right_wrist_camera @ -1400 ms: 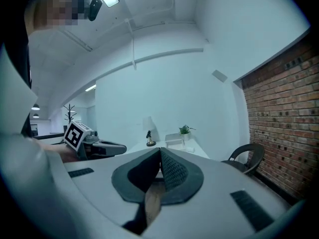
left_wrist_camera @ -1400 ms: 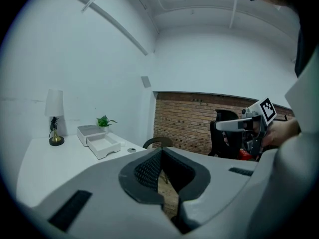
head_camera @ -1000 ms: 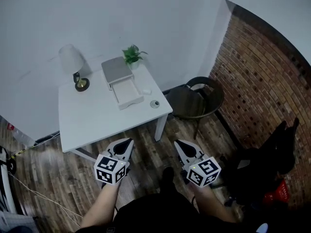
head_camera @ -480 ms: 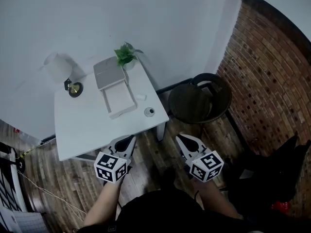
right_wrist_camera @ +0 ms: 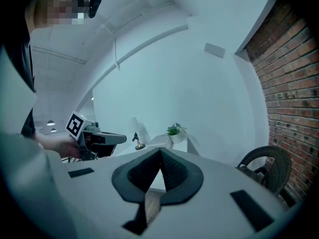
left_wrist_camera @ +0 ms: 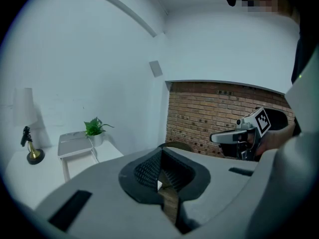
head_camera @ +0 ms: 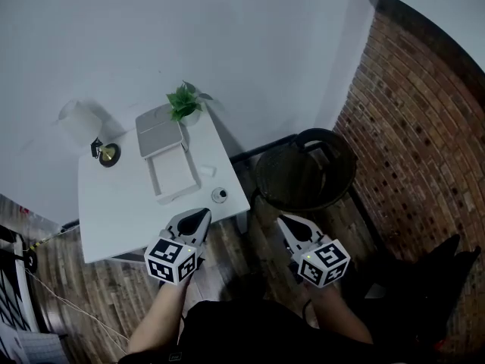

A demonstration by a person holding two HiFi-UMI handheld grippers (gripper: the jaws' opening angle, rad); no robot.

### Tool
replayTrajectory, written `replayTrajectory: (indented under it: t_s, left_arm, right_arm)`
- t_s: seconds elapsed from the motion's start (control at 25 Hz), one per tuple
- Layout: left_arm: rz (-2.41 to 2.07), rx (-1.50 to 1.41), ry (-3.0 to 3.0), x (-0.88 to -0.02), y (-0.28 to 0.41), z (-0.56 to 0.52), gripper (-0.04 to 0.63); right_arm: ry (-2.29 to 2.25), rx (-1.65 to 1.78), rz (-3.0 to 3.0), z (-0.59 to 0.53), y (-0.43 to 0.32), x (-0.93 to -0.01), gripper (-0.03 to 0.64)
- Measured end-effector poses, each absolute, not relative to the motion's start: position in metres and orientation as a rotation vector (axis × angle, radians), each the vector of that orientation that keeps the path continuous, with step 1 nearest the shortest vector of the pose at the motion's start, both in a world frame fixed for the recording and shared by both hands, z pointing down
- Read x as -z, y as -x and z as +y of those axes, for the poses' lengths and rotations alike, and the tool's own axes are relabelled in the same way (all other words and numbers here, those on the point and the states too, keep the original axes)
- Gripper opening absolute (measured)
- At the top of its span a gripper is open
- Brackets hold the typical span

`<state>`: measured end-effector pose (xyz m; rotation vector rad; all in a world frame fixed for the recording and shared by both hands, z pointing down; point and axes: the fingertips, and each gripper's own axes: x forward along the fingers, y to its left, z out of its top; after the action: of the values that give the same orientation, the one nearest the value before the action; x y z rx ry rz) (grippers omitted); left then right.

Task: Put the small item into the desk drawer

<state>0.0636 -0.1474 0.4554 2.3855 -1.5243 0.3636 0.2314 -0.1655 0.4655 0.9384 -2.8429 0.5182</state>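
Note:
A small round dark item (head_camera: 220, 196) lies near the front right corner of the white desk (head_camera: 114, 218). A smaller white item (head_camera: 206, 171) lies just behind it. The grey desktop drawer unit (head_camera: 158, 130) has its white drawer (head_camera: 173, 177) pulled open toward me. My left gripper (head_camera: 202, 214) hovers just off the desk's front right corner, shut and empty. My right gripper (head_camera: 284, 221) is over the wooden floor to the right, also shut and empty. In the left gripper view the drawer unit (left_wrist_camera: 75, 144) shows far ahead of the shut jaws.
A table lamp (head_camera: 101, 152) stands at the desk's back left and a potted plant (head_camera: 183, 102) behind the drawer unit. A dark round chair (head_camera: 305, 171) sits right of the desk, next to a brick wall (head_camera: 424, 120). A cable (head_camera: 68, 307) runs across the floor on the left.
The desk and chair have slid left and down in the head view and now lie closer to the grippers. Both grippers stay shut and empty in front of me.

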Motion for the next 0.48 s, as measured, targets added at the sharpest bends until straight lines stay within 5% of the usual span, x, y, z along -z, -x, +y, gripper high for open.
replayTrajectory:
  t_s: [0.48]
  left_arm:
    - [-1.564, -0.355, -2.357, -0.464, -0.038, -0.17, 0.008]
  right_arm:
    - [-0.817, -0.546, -2.818, -0.182, -0.199, -0.483, 0.003]
